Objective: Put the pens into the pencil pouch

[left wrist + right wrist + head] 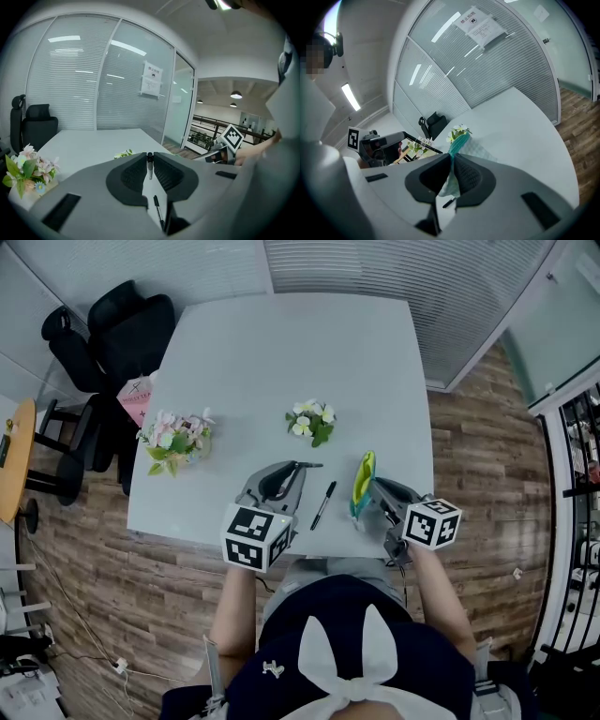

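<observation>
Clearly, the thin black pen point(149, 164), pinched near one end by the left gripper point(294, 468), could swivel and miss. The right gripper point(374, 487) clamps the pouch point(362, 479) by its edge; a sagging mouth would block entry. Soft and green-teal, the pouch stands at the table's point(234, 352) 5 o'clock.

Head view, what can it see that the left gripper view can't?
Only the head view: the green pencil pouch pinched in the right gripper, seen from above. Only the left gripper view: a paper notice on the glass wall and ceiling lamps. Both: the pen clamped in the left gripper, the loose pen on the table, and the pink flowers.
</observation>
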The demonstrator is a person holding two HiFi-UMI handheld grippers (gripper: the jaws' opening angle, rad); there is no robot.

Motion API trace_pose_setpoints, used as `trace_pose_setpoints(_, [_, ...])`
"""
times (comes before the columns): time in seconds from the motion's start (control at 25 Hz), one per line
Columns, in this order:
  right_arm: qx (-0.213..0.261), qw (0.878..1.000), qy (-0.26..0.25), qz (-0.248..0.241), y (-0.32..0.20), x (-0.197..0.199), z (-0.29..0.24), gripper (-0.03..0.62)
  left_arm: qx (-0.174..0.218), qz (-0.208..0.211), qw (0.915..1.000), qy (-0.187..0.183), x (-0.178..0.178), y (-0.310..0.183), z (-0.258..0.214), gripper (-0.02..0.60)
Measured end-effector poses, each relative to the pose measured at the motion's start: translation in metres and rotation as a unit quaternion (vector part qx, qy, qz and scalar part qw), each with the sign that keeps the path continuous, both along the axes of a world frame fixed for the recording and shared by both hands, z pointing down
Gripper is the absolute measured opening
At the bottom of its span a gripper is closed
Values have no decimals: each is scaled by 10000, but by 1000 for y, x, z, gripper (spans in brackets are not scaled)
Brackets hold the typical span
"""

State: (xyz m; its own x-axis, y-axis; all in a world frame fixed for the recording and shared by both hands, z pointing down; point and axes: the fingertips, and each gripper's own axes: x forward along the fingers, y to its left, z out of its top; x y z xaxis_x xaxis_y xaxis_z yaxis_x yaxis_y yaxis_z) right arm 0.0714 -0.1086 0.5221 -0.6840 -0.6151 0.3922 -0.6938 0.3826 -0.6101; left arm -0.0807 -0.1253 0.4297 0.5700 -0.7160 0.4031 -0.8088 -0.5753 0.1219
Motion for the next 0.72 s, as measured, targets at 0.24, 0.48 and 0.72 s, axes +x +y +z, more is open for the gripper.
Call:
trace_pose_setpoints(0.24, [2,10000,-4,-6,1,-1,1,37,250,248,9994,36,16,6,-21,60])
trace_pose_setpoints(0.48, [1,10000,2,4,2,-1,1,37,406,531,9976,204,35,13,-38,60])
trace_pose_setpoints(0.72, [1,10000,8,35,3,0,0,37,473,751,9954,354,50,17,-49,60])
